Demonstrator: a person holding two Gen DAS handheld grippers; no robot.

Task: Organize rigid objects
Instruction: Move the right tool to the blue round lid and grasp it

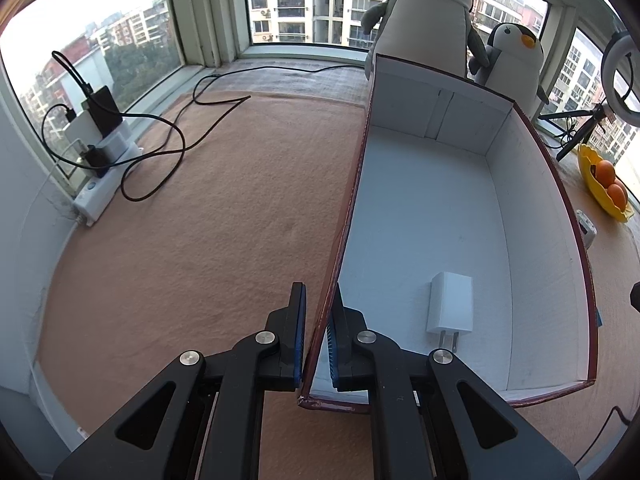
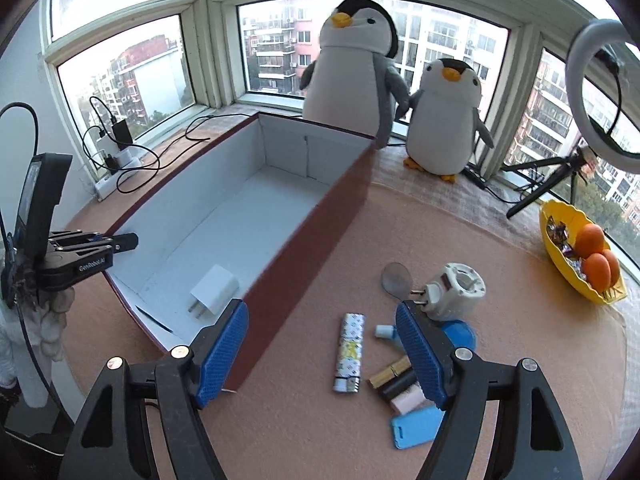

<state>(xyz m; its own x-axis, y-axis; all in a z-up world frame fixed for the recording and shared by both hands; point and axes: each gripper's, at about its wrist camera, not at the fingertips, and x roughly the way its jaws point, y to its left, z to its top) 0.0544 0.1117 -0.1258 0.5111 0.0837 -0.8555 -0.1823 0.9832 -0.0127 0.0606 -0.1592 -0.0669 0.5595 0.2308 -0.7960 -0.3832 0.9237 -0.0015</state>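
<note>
Black jaws with blue pads filled the bottom of both wrist views. Those of the left gripper [image 1: 318,332] were clenched on the left wall of the box [image 1: 540,208], close to its near corner, with one pad outside the wall and one inside. Those of the right gripper [image 2: 320,354] stood wide apart with nothing between them, above the carpet [image 2: 304,432] just beside the right wall of the box. That box was brown outside and white inside, and it lay on the carpet with its far end toward the window. A white charger [image 2: 214,290] lay alone on the box floor, near the near end, with its prongs pointing to the near wall. Other small things lay in a group on the carpet to the right of the box: a patterned lighter [image 2: 349,352], a white plug adapter [image 2: 454,290], a round mirror [image 2: 397,277], a blue case [image 2: 416,426], some small tubes [image 2: 396,380] and a blue round thing partly hidden by the right finger. At the right edge of the carpet stood a yellow bowl [image 2: 560,264] with oranges [image 2: 590,240]. Two penguins [image 2: 356,76] stood at the window behind the box.
</note>
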